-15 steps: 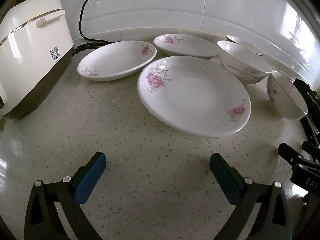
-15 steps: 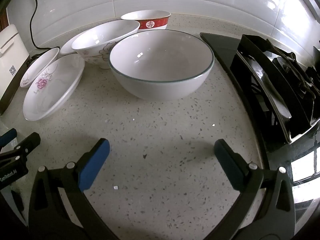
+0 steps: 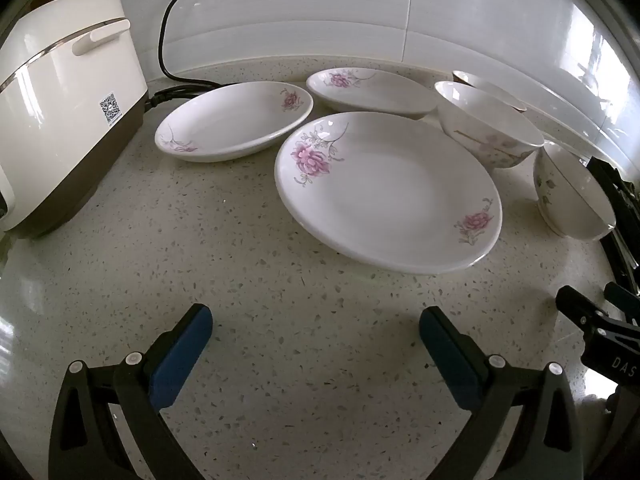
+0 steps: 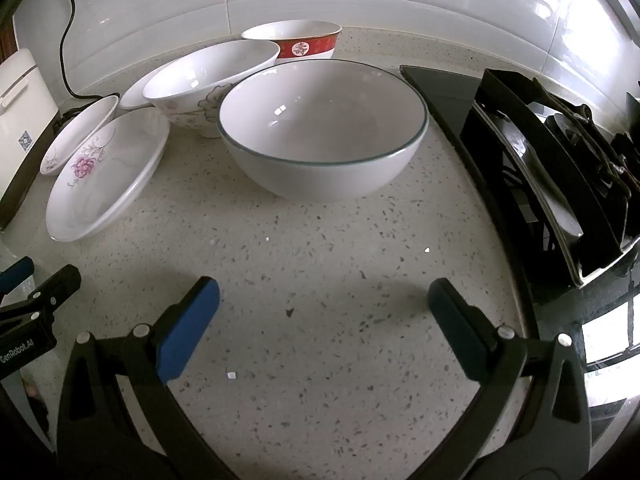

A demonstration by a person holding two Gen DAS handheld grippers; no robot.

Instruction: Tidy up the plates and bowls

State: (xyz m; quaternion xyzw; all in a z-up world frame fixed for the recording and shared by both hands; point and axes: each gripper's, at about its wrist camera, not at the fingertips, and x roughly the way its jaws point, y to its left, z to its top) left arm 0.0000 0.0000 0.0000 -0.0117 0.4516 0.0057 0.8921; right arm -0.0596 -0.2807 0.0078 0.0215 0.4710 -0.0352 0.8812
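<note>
White porcelain everywhere, and nothing is stacked yet, so by my reading this is the very opening of the sorting job, with both tools poised short of the crockery. The left gripper hangs over bare speckled counter, jaws spread as wide as they go, nothing between them. The right gripper does the same on its side, jaws wide and empty, angled down at the stone.

Let's count. Plates: three, all with pink flowers. The big plate sits nearest the left gripper, the left-hand plate just behind it beside the rice cooker, and the far plate back near the tiled wall. The three lie close together; whether their rims touch, I cannot tell.

Bowls: three again. The green-rimmed bowl stands straight ahead of the right gripper, the floral bowl close behind it on the left, and the red-banded bowl at the very back. All upright.

Next move, as I judge it: one set of jaws has to come forward and take a rim. The big plate is the natural base for a plate stack, so a smaller one should go onto it. Thin, slick rims call for a square, careful pinch. To the right, the stove leaves little spare room.
</note>
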